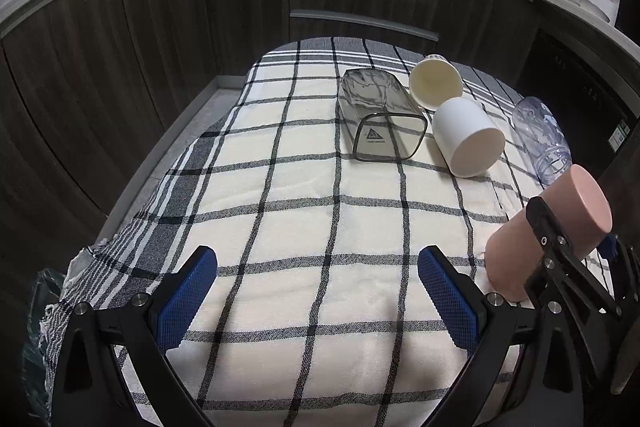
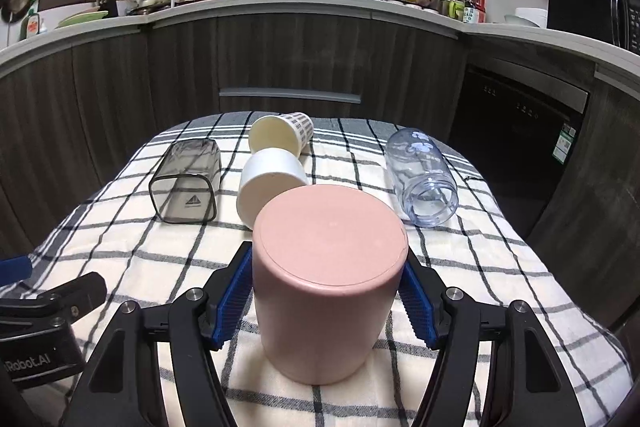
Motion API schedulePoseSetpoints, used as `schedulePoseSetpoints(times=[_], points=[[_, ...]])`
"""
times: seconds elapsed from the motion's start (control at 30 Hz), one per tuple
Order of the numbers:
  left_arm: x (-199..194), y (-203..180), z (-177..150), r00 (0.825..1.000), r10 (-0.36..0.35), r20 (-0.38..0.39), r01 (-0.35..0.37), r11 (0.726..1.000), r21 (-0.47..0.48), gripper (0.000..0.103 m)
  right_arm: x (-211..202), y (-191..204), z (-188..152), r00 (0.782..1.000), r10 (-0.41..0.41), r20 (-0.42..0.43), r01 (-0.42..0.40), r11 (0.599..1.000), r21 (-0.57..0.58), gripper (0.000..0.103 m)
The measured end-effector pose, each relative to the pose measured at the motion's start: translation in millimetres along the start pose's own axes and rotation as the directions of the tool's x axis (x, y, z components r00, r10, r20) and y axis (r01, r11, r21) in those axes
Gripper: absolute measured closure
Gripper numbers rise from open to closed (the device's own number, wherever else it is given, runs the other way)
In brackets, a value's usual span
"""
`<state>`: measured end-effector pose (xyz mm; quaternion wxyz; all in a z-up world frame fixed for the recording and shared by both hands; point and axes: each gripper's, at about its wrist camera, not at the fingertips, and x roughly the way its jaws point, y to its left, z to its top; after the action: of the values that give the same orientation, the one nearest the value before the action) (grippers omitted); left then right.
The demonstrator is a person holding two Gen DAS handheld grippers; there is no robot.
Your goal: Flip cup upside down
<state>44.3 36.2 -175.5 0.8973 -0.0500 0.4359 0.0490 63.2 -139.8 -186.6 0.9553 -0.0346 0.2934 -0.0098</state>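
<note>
- Right gripper (image 2: 326, 291): blue pads (image 2: 234, 301) are pressed on both sides of the pink cup (image 2: 326, 279), base up, mouth on the checked cloth (image 2: 480, 267).
- Left gripper (image 1: 316, 301): fingers are spread wide over bare cloth, nothing held.
- At 12 o'clock of the cup, a white cup (image 2: 268, 183) is lying; at 1 o'clock, a clear jar (image 2: 422, 183); at 10 o'clock, a grey container (image 2: 186, 181).

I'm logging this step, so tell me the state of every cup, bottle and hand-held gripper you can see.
Pink cup: bottom-up, tilted, rim near the cloth, clamped.
Right hand-held gripper: shut on the pink cup.
Left hand-held gripper: open, holding nothing.
White cup: lying on its side.
Paper cup: on its side, mouth toward the camera.
Grey square cup: on its side, empty.
Clear bottle: on its side, uncapped.
</note>
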Motion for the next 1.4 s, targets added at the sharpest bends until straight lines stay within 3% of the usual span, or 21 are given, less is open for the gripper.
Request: schedulePoseSetpoints(times=[0.07, 0.1, 0.2, 0.4, 0.77, 1.03, 1.4], points=[[-1, 1, 0, 1.000, -0.001, 0.002, 0.001, 1.000, -0.004, 0.001, 0, -3, 2, 1.000, 0.010, -0.009, -0.010, 1.000, 0.013, 0.033], [-2, 2, 1, 1.000, -0.003, 0.002, 0.003, 1.000, -0.007, 0.001, 1, -3, 2, 1.000, 0.011, -0.015, -0.010, 1.000, 0.017, 0.024], [-7, 4, 2, 1.000, -0.011, 0.012, 0.011, 1.000, -0.017, 0.001, -7, -4, 6, 1.000, 0.003, 0.004, -0.003, 1.000, 0.015, 0.011], [-37, 11, 6, 0.997, -0.018, 0.071, 0.021, 0.999, -0.040, 0.001, -36, 0, 20, 0.999, 0.025, 0.042, -0.024, 1.000, -0.009, 0.010], [-113, 5, 12, 0.976, -0.049, 0.211, 0.056, 0.998, -0.028, 0.000, -93, -33, 51, 0.998, 0.065, -0.011, -0.064, 0.995, 0.076, 0.008], [-145, -13, 15, 0.963, -0.072, 0.259, 0.070, 0.997, 0.019, 0.000, -123, -59, 60, 0.997, 0.078, -0.013, -0.076, 0.990, 0.115, 0.008], [-186, -29, 10, 0.951, -0.054, 0.305, 0.032, 0.997, 0.077, 0.000, -166, -71, 70, 0.996, 0.065, 0.065, -0.071, 0.993, 0.096, 0.005]])
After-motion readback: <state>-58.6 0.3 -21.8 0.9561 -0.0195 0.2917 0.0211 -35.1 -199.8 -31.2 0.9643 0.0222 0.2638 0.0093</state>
